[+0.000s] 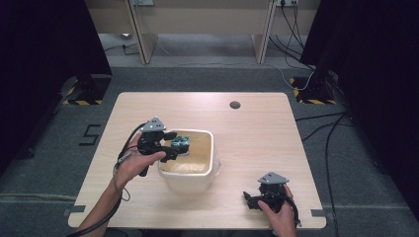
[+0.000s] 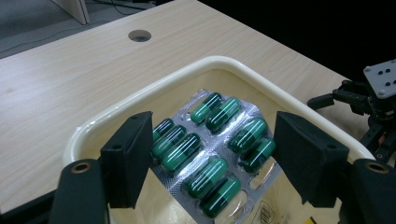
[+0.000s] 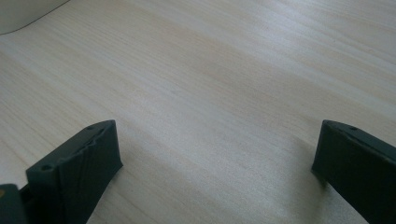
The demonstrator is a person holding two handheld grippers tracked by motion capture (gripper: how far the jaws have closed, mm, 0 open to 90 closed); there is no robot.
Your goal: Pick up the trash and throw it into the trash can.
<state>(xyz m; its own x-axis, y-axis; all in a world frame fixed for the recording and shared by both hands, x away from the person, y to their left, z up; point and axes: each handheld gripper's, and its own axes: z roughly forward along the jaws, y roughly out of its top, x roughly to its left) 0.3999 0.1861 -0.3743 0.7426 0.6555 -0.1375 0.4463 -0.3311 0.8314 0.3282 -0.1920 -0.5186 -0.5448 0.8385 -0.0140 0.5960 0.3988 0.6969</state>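
High view: wooden desk with a cream tub sitting left of centre, nearer the person's edge. Left gripper is held over the tub's left rim, jaws pointing right into the tub opening, and it carries a blister pack of green capsules above the tub's far-left corner. Right gripper rests low at the near right of the desk, well apart from the tub, hand wrapped around it from the near side. A small round hole sits in the desk toward the far edge, right of centre.

Left gripper view – the two black jaws are clamped on the blister pack, one pad on each long edge, so the left gripper is grasping the pack. Pack is silver foil with green capsules in two rows, lying roughly flat but slightly tilted, hanging inside the outline of the tub rim. At least one pocket at the near end looks emptied. The other gripper shows far right beyond the rim.

Right gripper view – jaws of the right gripper stand wide apart, released, with bare desk between them – nothing held. A corner of the tub shows far left.
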